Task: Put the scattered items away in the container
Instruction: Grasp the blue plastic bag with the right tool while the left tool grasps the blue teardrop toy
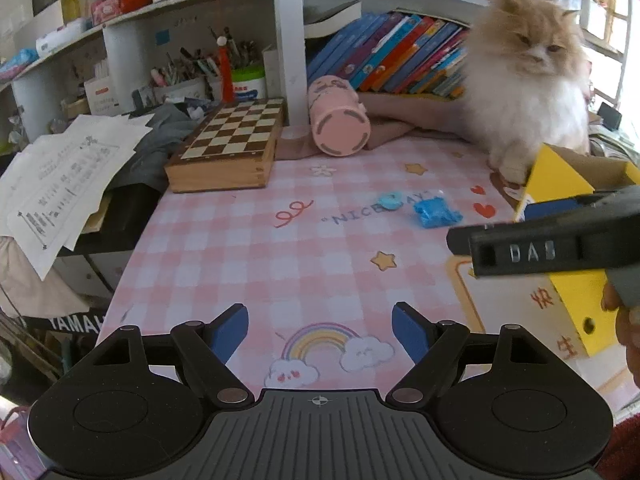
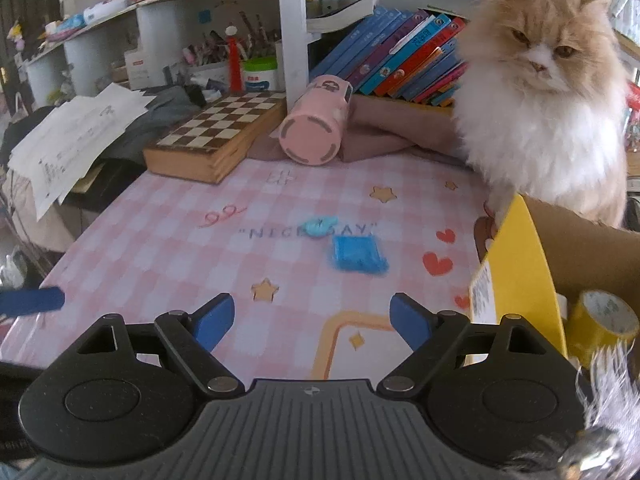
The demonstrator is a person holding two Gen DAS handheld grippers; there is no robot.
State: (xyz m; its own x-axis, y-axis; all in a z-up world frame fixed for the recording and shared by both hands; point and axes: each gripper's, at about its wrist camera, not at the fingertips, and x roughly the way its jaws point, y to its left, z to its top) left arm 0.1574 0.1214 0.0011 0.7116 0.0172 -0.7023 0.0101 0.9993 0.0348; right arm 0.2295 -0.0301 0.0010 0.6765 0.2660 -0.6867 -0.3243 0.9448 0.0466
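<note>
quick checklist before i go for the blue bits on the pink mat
1. Left tongs empty and open: ok.
2. Right tongs empty and open: ok, nothing between the pads.
3. Blue square piece lies free on the mat, apart from other things: ok.
4. Round blue piece lies free just behind it: ok; what it is, cannot tell, blurred.
5. Yellow cardboard box open at the top, with a yellow tape roll already inside: ok.
6. Cat sits right behind the box, a paw by its rim: not ok, it may step into the way.
</note>
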